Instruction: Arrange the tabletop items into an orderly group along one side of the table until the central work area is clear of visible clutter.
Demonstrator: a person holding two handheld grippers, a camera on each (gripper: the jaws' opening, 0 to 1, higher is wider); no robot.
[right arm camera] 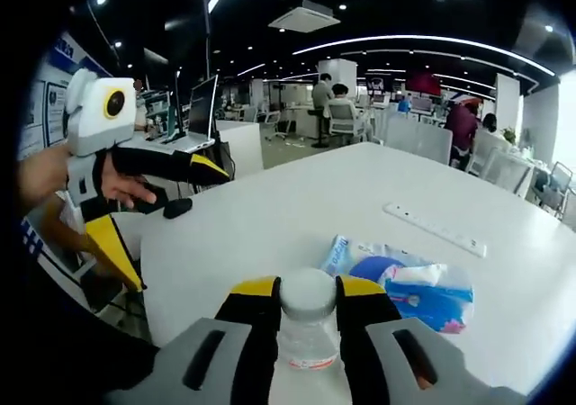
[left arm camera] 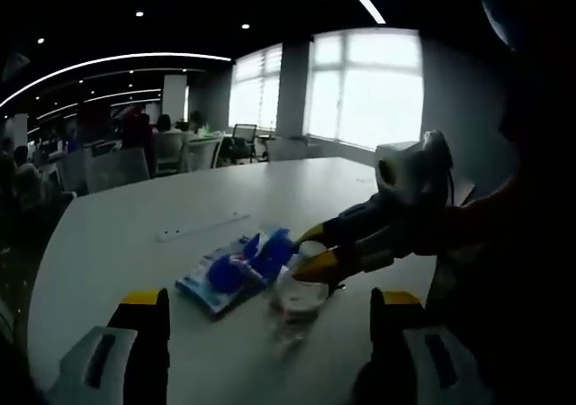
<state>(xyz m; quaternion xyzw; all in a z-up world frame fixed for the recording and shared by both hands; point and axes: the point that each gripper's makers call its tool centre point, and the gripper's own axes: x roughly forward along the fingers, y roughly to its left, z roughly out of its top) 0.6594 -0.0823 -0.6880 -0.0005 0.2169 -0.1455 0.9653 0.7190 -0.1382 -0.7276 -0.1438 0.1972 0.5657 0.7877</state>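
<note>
Right gripper (right arm camera: 307,308) sits low centre in its own view, jaws clamped on the white-capped clear bottle (right arm camera: 306,324). I see the blue tissue pack (right arm camera: 407,285) just right of it on the white table (right arm camera: 297,198). Left gripper (right arm camera: 162,216) hangs at frame left, jaws spread wide apart.

Office chairs (right arm camera: 423,139), laptop (right arm camera: 200,108)

Blue-white packet (right arm camera: 409,283), yellow-tipped tongs (right arm camera: 306,299), white table (right arm camera: 297,198)

Open white table (right arm camera: 297,198) beyond blue packet (right arm camera: 409,283) and power strip (right arm camera: 435,229); bottle (right arm camera: 306,324) between jaws.
</note>
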